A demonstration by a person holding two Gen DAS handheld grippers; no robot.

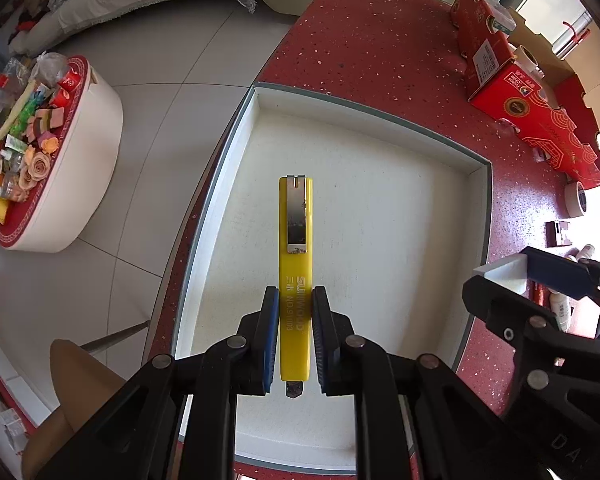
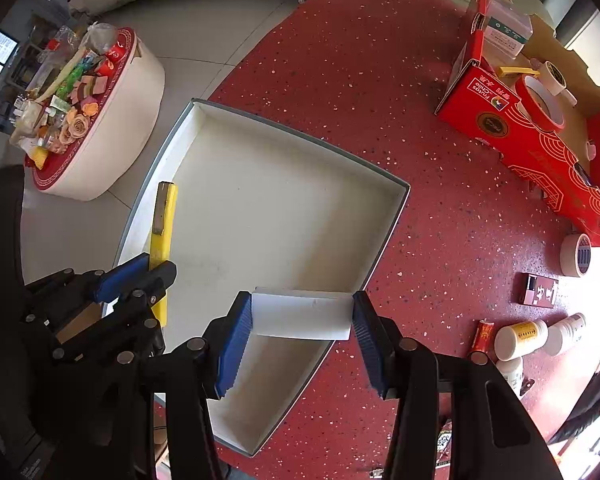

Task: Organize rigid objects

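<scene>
My left gripper (image 1: 295,308) is shut on a yellow utility knife (image 1: 295,264) and holds it over the shallow white tray (image 1: 380,216) on the red table. The knife points away along the fingers; its blade tip shows below the pads. My right gripper (image 2: 302,320) is shut on a white rectangular block (image 2: 300,314) and holds it over the tray's near right rim (image 2: 380,256). The left gripper with the knife (image 2: 162,248) shows over the tray's left side in the right wrist view. The right gripper with the block (image 1: 504,274) shows at the right in the left wrist view.
A red carton (image 2: 532,140) with tape rolls (image 2: 540,100) stands at the far right. A tape roll (image 2: 578,260), a small dark box (image 2: 538,290) and white bottles (image 2: 520,334) lie on the table's right side. A round stool heaped with clutter (image 2: 80,120) stands on the floor at left.
</scene>
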